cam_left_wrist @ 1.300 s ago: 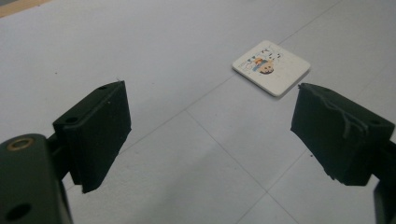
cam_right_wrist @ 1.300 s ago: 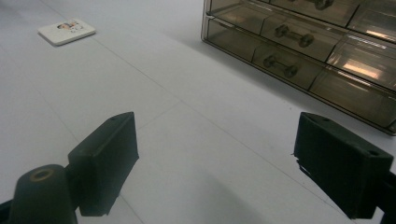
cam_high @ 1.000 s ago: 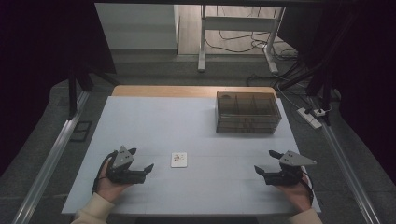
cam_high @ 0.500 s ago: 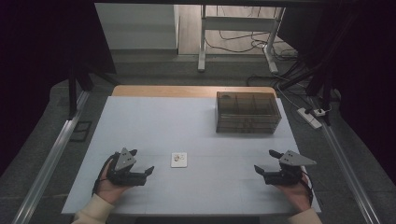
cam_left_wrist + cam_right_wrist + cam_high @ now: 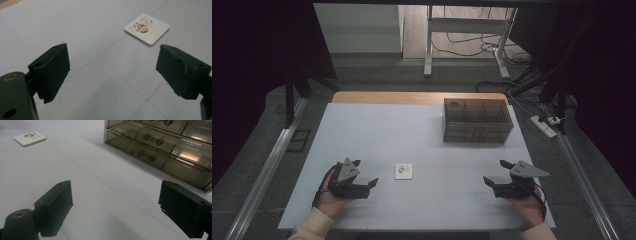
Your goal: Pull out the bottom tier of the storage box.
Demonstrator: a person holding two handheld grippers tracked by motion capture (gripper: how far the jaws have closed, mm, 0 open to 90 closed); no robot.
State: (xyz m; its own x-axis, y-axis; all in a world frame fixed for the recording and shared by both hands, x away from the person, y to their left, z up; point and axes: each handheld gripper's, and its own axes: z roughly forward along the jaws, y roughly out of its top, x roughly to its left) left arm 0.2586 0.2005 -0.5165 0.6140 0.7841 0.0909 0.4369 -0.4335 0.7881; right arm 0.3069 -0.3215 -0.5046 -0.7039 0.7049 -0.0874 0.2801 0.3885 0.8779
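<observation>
1. two grippers rest low on the table (image 5: 362, 125), both with jaws spread wide and nothing between them: the left gripper (image 5: 371, 183) near the front left, the right gripper (image 5: 488, 181) near the front right.
2. the card (image 5: 403, 171), a small white square with a printed picture, lies flat on the table just ahead of the left gripper and well apart from the right one; in the left gripper view the card (image 5: 147, 28) sits beyond the jaws, toward the right one.
3. the drawer box (image 5: 477, 120) stands at the back right, all drawers seemingly shut.
4. likely trouble: the card is thin and flat, so a jaw may slide over it or push it along the smooth top instead of getting under an edge.
5. pressing down too steeply could jam a pad against the table and flick the card away.
6. approaching off-centre, as now, risks catching only a corner, and the card could then pivot and drop.
</observation>
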